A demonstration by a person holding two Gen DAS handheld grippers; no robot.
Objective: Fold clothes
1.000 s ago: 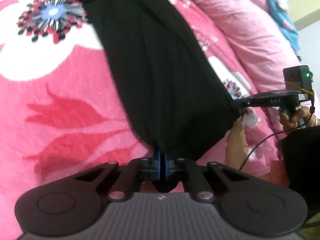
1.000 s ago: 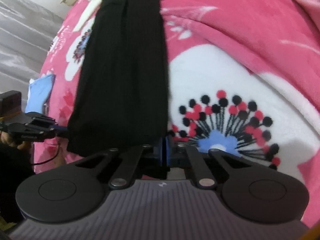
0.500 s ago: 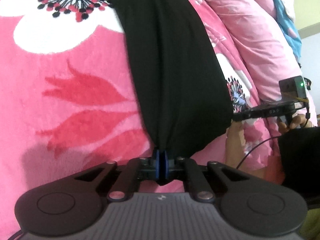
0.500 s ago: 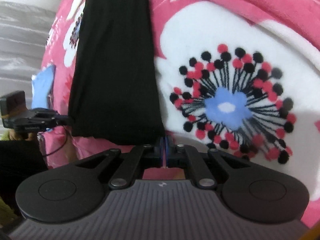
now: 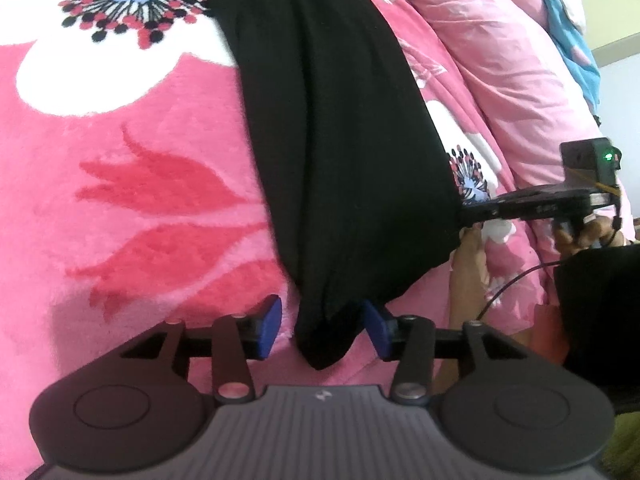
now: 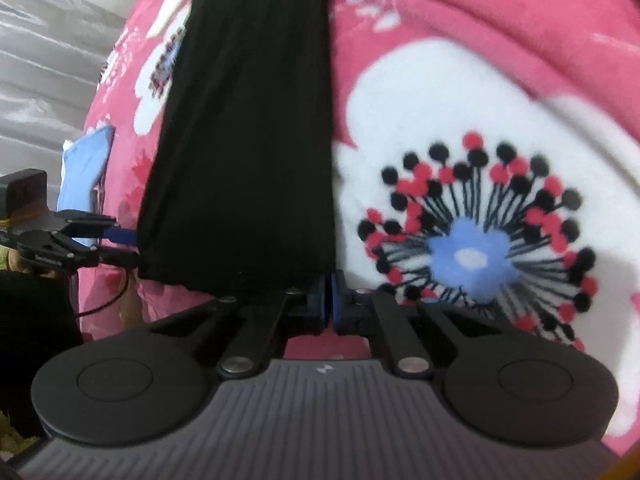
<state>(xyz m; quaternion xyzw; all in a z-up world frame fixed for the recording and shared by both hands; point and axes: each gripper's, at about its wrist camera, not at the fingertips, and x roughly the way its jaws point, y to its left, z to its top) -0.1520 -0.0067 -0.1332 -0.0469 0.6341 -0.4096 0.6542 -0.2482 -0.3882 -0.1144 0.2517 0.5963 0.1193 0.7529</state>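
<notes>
My left gripper (image 5: 320, 330) is sitting with its blue pads (image 5: 269, 326) spread wide, and a bunched corner of the black garment (image 5: 340, 152) is drooping loose in the gap between them, not pinched by anything. Over on the other side, my right gripper (image 6: 328, 300) is squeezing its pads together on the garment's other near corner, so that one is holding cloth.

The garment is lying as one long, narrow black strip running away from me up the bed, folded lengthwise with a soft crease down its middle. It's looking matte and slightly ribbed in the right wrist view, though that view is a bit blurry. Its near end is hanging toward the bed's near edge, between the two grippers.

Under it I'm seeing a fuzzy pink blanket (image 5: 120, 208) with big white flowers, blue centres and black-and-red dotted stamens; I'm counting two such blooms in the left view. A smoother, paler pink quilt (image 5: 500, 52) is bunching along the bed's right edge. One small light blue cloth (image 6: 86, 168) is sitting at the left edge.
</notes>
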